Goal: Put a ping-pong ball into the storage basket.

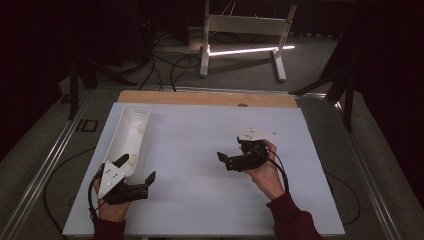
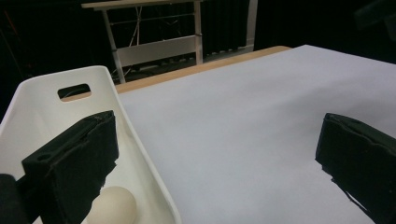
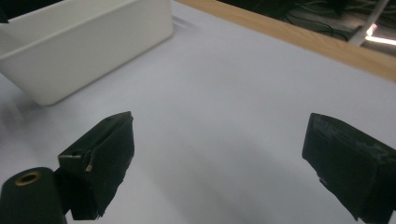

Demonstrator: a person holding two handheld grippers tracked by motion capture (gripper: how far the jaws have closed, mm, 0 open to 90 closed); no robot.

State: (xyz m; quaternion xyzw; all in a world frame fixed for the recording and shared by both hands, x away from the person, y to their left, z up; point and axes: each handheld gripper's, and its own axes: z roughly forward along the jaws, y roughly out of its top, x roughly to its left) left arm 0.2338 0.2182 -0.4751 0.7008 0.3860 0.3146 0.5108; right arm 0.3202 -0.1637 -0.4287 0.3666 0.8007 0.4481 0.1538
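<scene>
White bin (image 1: 131, 135), likely egg (image 2: 112, 207) inside; left gripper (image 1: 136, 172) jaws astride rim.

White bin with an egg-like ball, at my left.

The long white plastic bin (image 1: 131, 134) with a handle slot in its end wall lies lengthwise on the desk's left side, open side up. A pale cream egg-shaped ball (image 2: 113, 206) rests inside at its near end.

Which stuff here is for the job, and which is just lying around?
For the job:
white tray
egg-like ball inside it
left tongs, open, one jaw over the tray
right tongs, open

Just lying around:
white frame stand
floor cables
light strip
</scene>
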